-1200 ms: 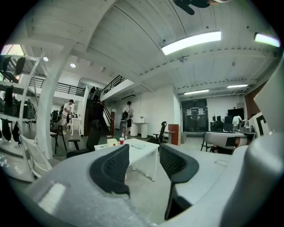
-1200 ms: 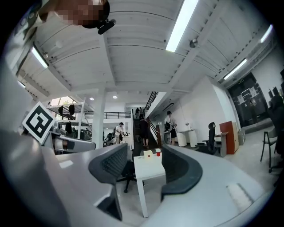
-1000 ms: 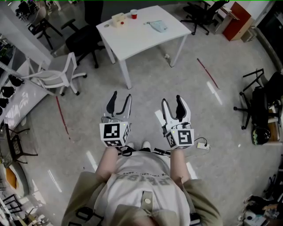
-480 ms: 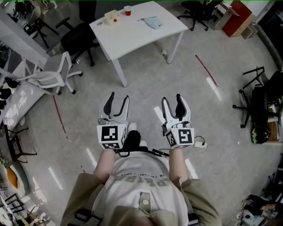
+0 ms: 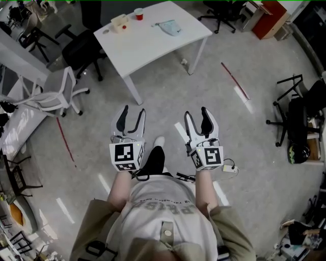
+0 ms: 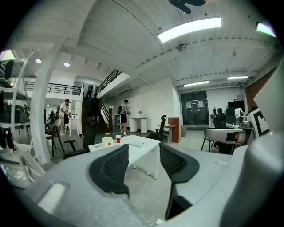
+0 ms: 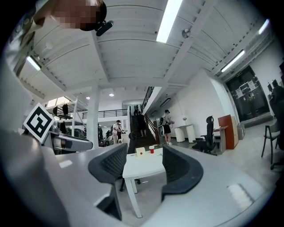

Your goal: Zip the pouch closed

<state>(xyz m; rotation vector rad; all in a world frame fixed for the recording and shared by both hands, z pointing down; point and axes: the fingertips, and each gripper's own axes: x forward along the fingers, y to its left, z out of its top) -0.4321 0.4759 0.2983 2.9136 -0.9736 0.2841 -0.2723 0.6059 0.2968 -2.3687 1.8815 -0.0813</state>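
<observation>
On the white table (image 5: 147,43) the pouch (image 5: 168,26) lies lengthwise slanting rightward; left tool (image 5: 130,113) and right tool (image 5: 197,116) gape empty.

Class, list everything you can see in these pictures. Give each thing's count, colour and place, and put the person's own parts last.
table: one, white, ahead of the person on the grey floor
pouch: one, pale blue-grey, on the table's right part; too small to tell if it is zipped
cup: one, red, at the table's far edge
box: one, cream, left of the cup
white chair: one, left of the table
black office chairs: at least three, around the room's edges
cabinet: one, red-brown, top right
tape strips: two, red, on the floor
left gripper: one, grey and black, open, empty
right gripper: one, same colours, open, empty
shirt: one, white, on the person
</observation>
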